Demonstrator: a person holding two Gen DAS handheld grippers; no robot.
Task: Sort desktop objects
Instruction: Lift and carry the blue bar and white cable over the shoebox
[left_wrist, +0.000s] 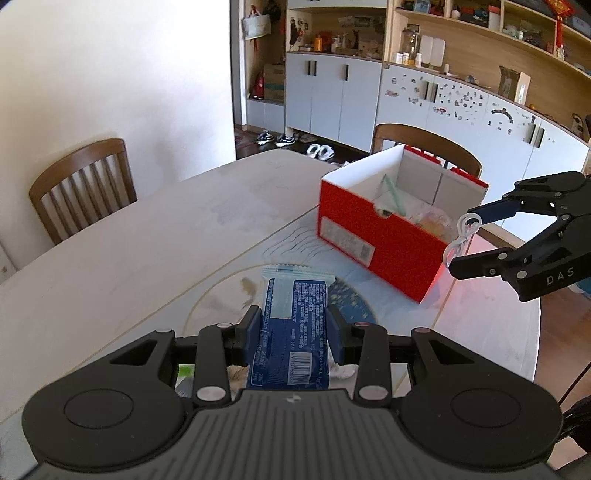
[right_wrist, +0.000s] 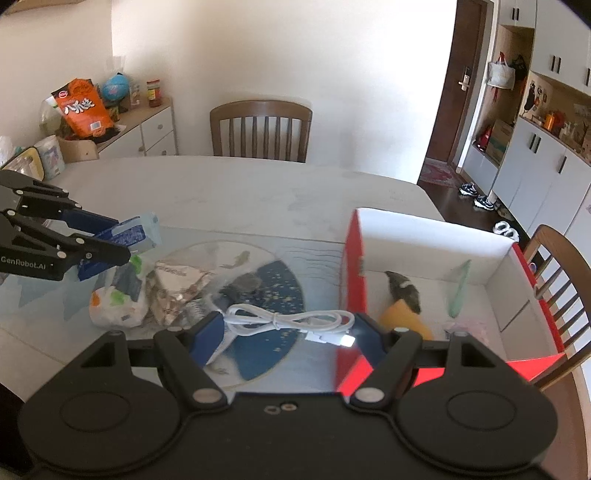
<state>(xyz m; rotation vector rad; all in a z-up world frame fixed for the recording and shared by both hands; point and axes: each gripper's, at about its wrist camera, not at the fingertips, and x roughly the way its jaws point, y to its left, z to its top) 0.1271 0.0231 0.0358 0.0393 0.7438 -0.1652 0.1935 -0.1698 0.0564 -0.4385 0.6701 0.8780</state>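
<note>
The left gripper (left_wrist: 293, 325) is clamped on a blue snack packet (left_wrist: 291, 328), its 2 blue pads pressed against the packet's long sides, held above the table (left_wrist: 129, 240). The right gripper (right_wrist: 286, 326) holds a coiled white USB cable (right_wrist: 288, 321) stretched across wide-set jaws, each end of the bundle against a blue pad.

Only the left wrist view shows the red shoebox (left_wrist: 376, 236) from outside, with its white label, and the right gripper (left_wrist: 463, 242) to the right of it with the cable's loops dangling between its fingertips. It also takes in the far wall of white cabinets (left_wrist: 332, 96) and shelves.

Only the right wrist view looks into the shoebox (right_wrist: 436, 236) at right: a dark grey object (right_wrist: 404, 290), an orange piece (right_wrist: 402, 317) and a pale green strip (right_wrist: 458, 288) lie inside, blurred. On the printed table mat (right_wrist: 266, 295) to the left lie a crumpled silver foil wrapper (right_wrist: 177, 291) and a white plastic bag (right_wrist: 118, 306), just beside each other. The left gripper (right_wrist: 110, 247) with its packet hangs above them at far left. A wooden chair (right_wrist: 260, 129) stands at the far side; an orange snack bag (right_wrist: 83, 107) sits on a sideboard.
</note>
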